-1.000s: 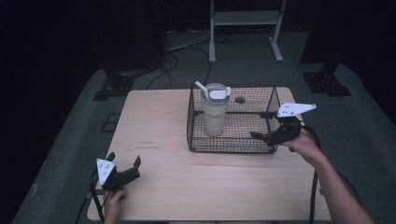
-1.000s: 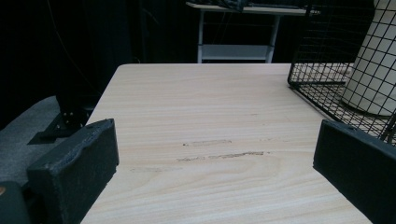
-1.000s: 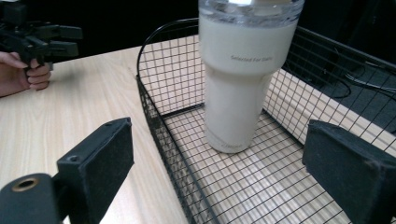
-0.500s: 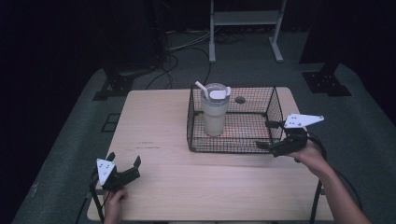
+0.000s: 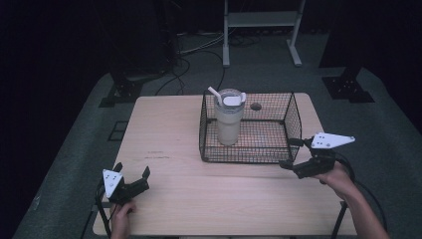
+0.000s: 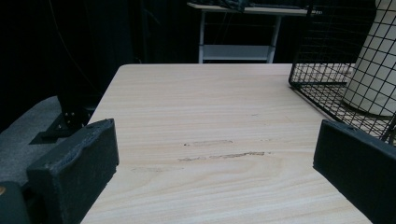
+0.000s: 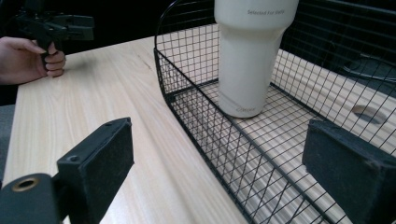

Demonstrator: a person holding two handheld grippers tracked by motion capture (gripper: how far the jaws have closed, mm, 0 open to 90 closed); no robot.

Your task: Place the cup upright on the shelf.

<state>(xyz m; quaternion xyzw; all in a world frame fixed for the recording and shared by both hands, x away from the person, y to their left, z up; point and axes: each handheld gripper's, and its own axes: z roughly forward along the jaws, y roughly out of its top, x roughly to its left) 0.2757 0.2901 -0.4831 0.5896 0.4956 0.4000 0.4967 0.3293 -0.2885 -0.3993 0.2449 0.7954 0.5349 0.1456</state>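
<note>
Wooden table [image 5: 199, 199], caged tumbler [image 7: 252, 56] faintly lettered, unreadable, right tool [image 5: 294, 155] and left tool [image 5: 132, 175] gaping, empty

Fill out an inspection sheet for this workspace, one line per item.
Surface: light wooden table, faint scuffs, round hole beyond the basket.
Job's things: black wire basket; cream tumbler with lid and straw upright inside, at its left end.
Clutter: nothing seen.
Grippers: left gripper open, near the table's front left corner; right gripper open, at the basket's near right corner.
Cables: cords on the floor behind; one trailing from the right gripper.
Surroundings: dark room, grey floor, white stand behind.
</note>
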